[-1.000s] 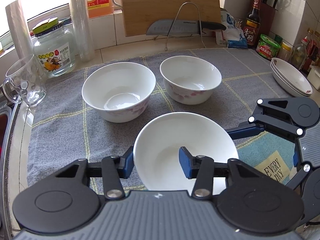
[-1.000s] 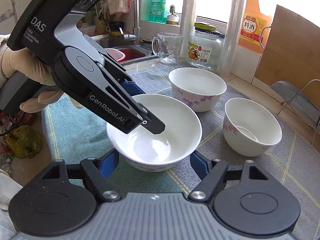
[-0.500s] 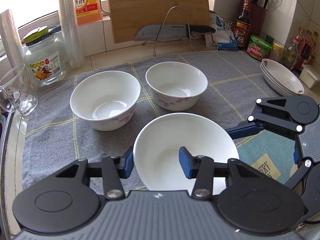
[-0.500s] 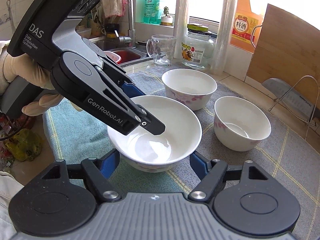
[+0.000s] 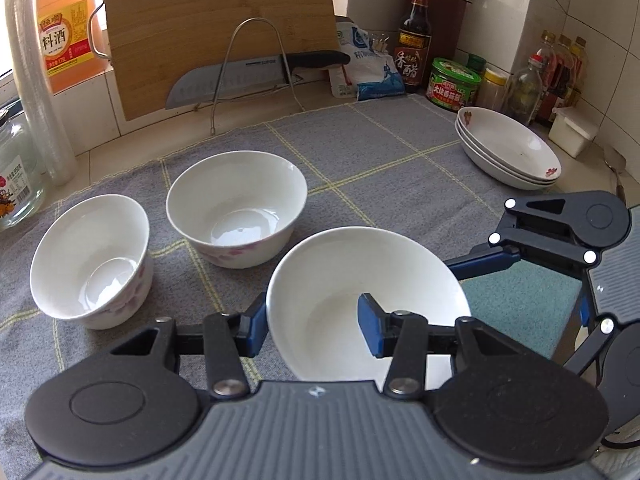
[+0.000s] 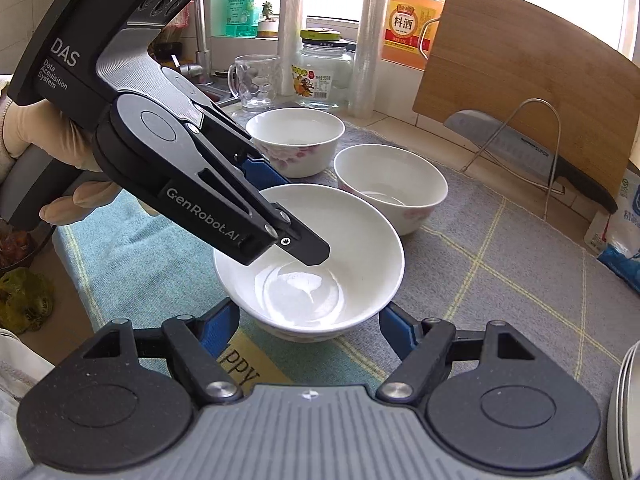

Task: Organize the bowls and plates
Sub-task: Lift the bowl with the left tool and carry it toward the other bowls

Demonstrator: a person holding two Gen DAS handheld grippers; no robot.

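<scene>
Left gripper (image 5: 310,330) fingers pinching white bowl (image 5: 360,280) rim; right gripper (image 6: 310,326) fingers clasping its sides, above grey cloth (image 5: 400,168).

Free room and obstacles on the counter. Between my grippers, the held bowl (image 5: 360,300) fills the near centre. Ahead and to the left in my left wrist view, two bowls (image 5: 236,208) stand just beside each other, leaving only a narrow gap. The grey cloth (image 5: 380,152) lies bare between them and the stacked plates (image 5: 508,148) at right: the widest passage. Behind, a cutting board (image 5: 216,20), a wire rack (image 5: 256,68) with a knife (image 5: 240,80), and bottles and jars (image 5: 454,84) close off the wall side.
</scene>
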